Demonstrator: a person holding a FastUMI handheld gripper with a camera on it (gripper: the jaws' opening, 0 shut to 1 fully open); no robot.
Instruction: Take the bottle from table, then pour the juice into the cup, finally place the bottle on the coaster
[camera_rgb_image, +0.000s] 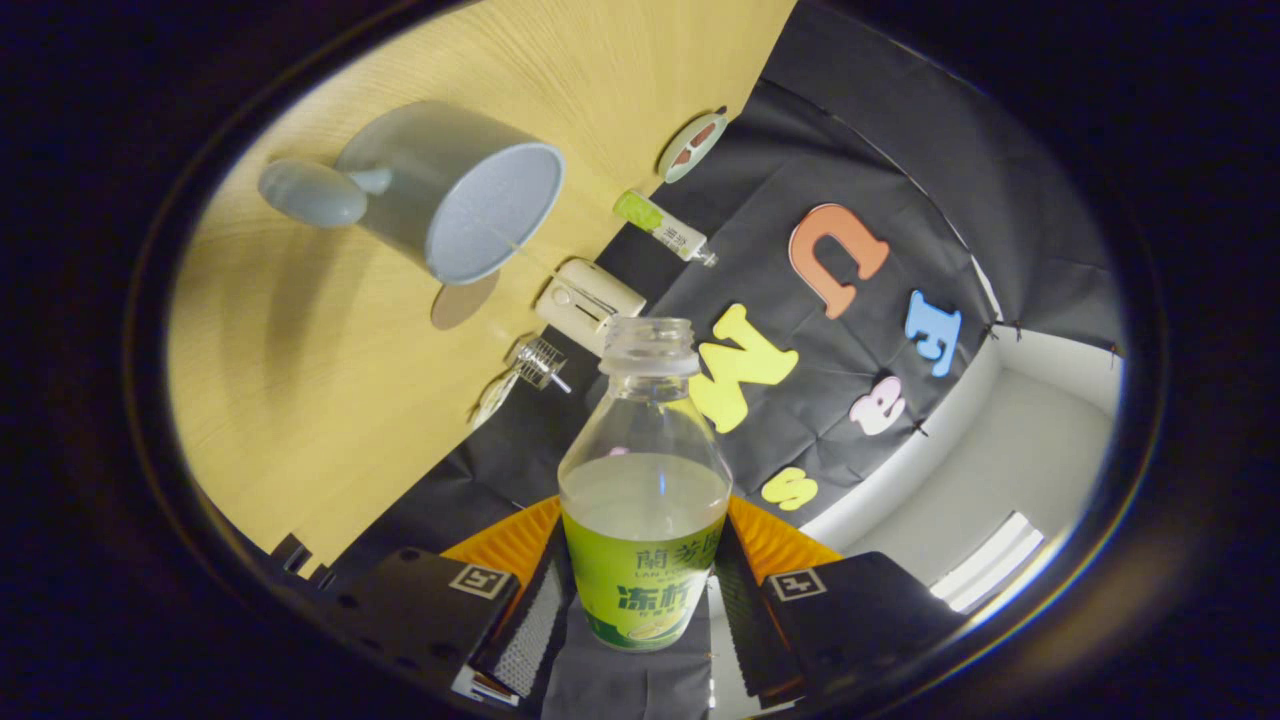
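My gripper (640, 590) is shut on a clear bottle (645, 480) with a green label, both fingers pressing its lower body. The bottle has no cap and holds pale juice up to about its shoulder. The whole view is rolled over, so the wooden table (300, 400) runs up one side. A grey cup (455, 190) with a handle stands on that table, beyond the bottle's mouth and off to its side, its open mouth turned toward me. A round coaster (692, 146) lies near the table's far edge, past the cup.
Along the table's edge by the booth wall lie a small green-capped tube (664, 225), a cream boxy object (588, 302) and a small metal piece (538, 362). A white wall and ceiling light (990, 560) show beyond the black cloth.
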